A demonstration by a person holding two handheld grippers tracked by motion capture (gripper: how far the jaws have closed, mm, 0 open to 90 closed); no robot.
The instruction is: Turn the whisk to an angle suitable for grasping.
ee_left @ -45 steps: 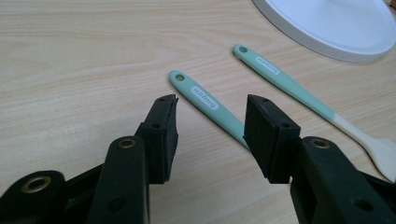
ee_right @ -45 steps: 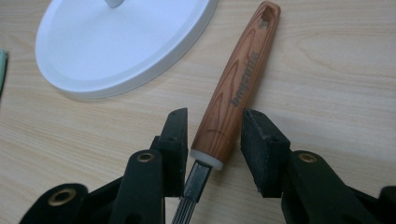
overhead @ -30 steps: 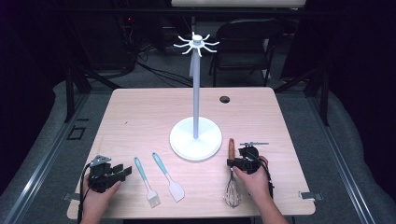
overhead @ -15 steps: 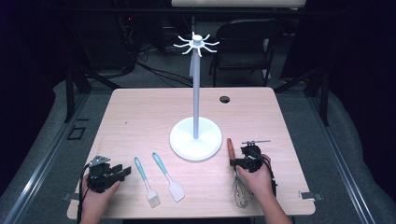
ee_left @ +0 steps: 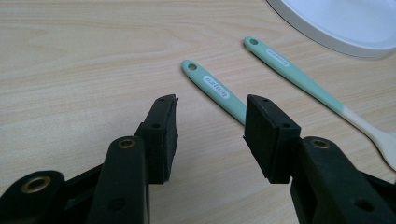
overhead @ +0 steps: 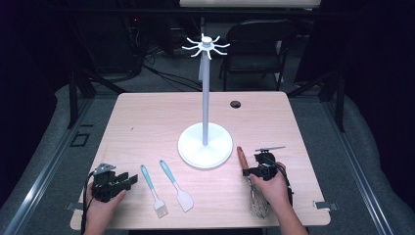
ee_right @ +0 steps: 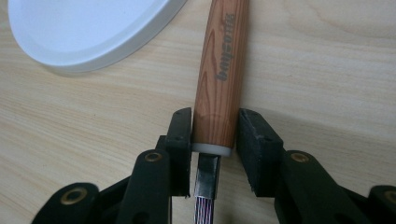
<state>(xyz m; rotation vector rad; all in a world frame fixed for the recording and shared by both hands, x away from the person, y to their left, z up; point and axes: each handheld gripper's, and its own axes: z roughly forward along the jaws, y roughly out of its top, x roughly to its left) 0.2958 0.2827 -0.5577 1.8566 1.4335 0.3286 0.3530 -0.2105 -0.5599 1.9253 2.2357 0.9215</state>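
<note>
A whisk [overhead: 242, 157] with a wooden handle lies right of the white stand's base [overhead: 204, 146]. My right gripper [overhead: 254, 171] has just been closing on the handle's lower end. In the right gripper view its pads [ee_right: 180, 135] press both sides of the whisk handle [ee_right: 222, 60], with my right gripper [ee_right: 215, 119] low over the table. My left gripper [overhead: 129, 180] rests at the near left corner, open and empty. In the left gripper view my left gripper [ee_left: 210, 105] points at a teal brush handle [ee_left: 212, 86], with a teal spatula [ee_left: 294, 74] beyond.
The stand's tall pole ends in a ring of white hooks [overhead: 206, 46]. The brush [overhead: 152, 192] and spatula [overhead: 175, 185] lie side by side between my hands. A cable hole [overhead: 236, 104] sits near the table's far edge, with a chair [overhead: 259, 44] behind.
My right gripper's jaws have closed onto the whisk handle, and the whisk's wire end has swung a little to the right. The left hand has kept still.
</note>
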